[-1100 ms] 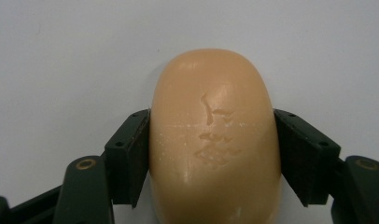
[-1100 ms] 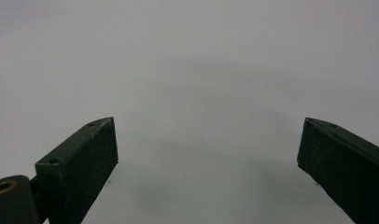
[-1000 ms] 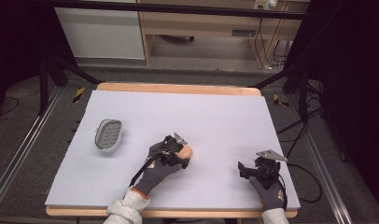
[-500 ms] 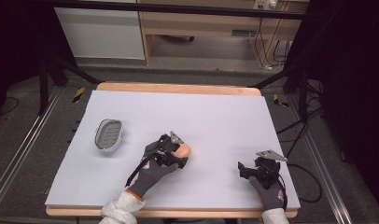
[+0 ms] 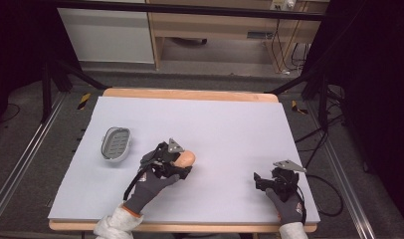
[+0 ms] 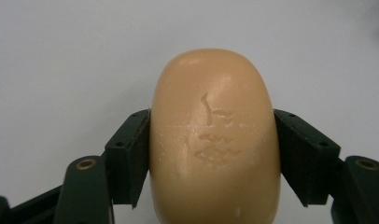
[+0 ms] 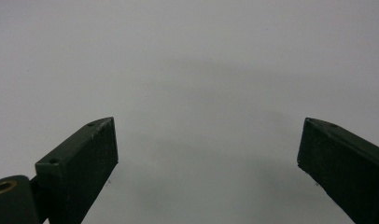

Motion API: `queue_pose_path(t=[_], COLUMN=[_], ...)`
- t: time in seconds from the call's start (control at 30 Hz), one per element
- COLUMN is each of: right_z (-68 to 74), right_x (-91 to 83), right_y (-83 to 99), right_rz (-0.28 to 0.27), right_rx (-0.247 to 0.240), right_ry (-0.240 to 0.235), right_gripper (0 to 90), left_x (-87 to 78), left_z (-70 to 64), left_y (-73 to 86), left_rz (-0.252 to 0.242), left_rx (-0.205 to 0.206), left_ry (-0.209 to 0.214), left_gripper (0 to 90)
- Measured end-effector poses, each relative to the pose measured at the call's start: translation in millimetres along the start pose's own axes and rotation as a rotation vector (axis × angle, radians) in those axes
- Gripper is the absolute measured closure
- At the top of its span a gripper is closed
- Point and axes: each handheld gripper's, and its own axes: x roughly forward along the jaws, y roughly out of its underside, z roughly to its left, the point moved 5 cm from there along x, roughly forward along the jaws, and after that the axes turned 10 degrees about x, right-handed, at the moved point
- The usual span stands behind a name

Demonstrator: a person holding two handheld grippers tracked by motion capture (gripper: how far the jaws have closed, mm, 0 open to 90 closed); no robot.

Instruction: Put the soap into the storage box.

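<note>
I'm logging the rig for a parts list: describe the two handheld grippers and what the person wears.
Both the left gripper and right gripper have black, blocky jaws with small screw holes, brass pivot bushings, a grey three-cornered top plate and a trailing black cable. The person wears dark grey gloves with orange-red trim and white sleeves.

The table held one bar of soap, one grey soap dish, and two handheld grippers.

We see: grey oval slotted plastic soap dish at 9 o'clock | wood-edged white table beneath.
</note>
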Motion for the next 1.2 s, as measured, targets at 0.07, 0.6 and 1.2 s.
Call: queue_pose_path(t=[0.07, 0.6, 1.2], right_z=[-0.4, -0.5, 1.4], right_x=[0.0, -0.2, -0.1], right_y=[0.0, 0.0, 0.0], right_rz=[-0.001, -0.002, 0.001], right_rx=[-0.004, -0.005, 0.001], right_ry=[0.0, -0.002, -0.008], right_gripper=[5.3, 5.3, 5.3], left_x=[-4.5, -40.0, -68.2], left_z=[2.0, 26.7, 68.4], left_y=[3.6, 22.4, 33.1], left_rz=[-0.005, -0.076, -0.124], left_rx=[-0.003, -0.08, -0.175], left_ry=[-0.003, -0.052, -0.138], left_gripper=[31.4, 31.4, 31.5])
